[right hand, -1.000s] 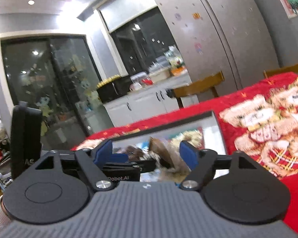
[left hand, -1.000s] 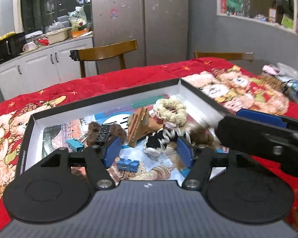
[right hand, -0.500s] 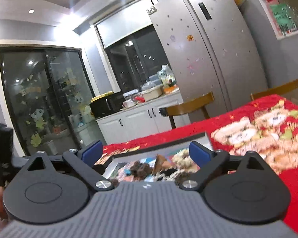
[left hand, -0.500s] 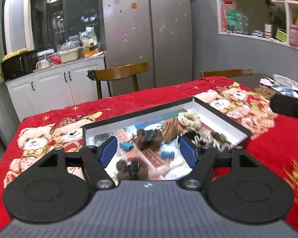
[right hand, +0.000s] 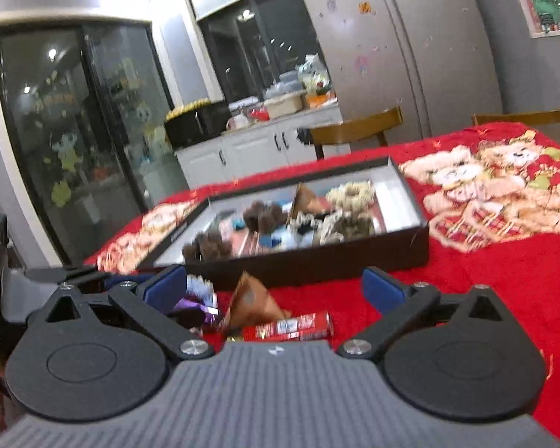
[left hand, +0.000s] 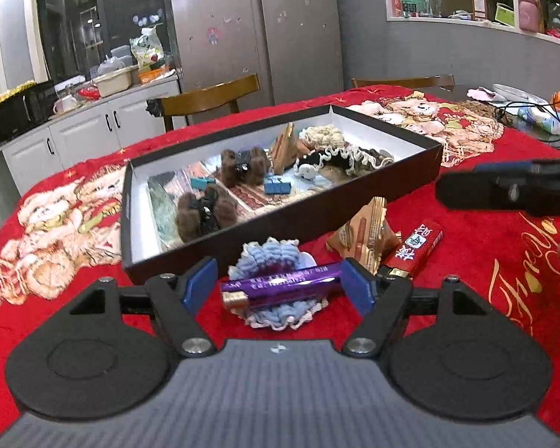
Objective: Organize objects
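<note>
A black box (left hand: 354, 209) with white inner walls sits on the red cloth and holds furry brown clips (left hand: 205, 214), blue clips (left hand: 277, 187), scrunchies (left hand: 323, 135) and a brown triangular packet (left hand: 284, 147). My left gripper (left hand: 280, 283) is open over a purple bar (left hand: 280, 285) lying on a blue scrunchie (left hand: 276, 257) in front of the box. Another brown packet (left hand: 366, 237) and a red bar (left hand: 416, 246) lie to its right. My right gripper (right hand: 276, 285) is open above the brown packet (right hand: 254, 304) and red bar (right hand: 291, 329); it also shows as a dark shape in the left wrist view.
The red bear-print cloth (left hand: 56, 224) covers the table. Wooden chairs (left hand: 209, 99) stand at the far side. Cables and packets (left hand: 534, 112) lie at the far right corner. White cabinets (left hand: 93, 134) and a fridge (left hand: 257, 30) stand behind.
Both grippers have pulled back from over the box toward the near side of the table. The items in front of the box have come into view. Both stay open.
</note>
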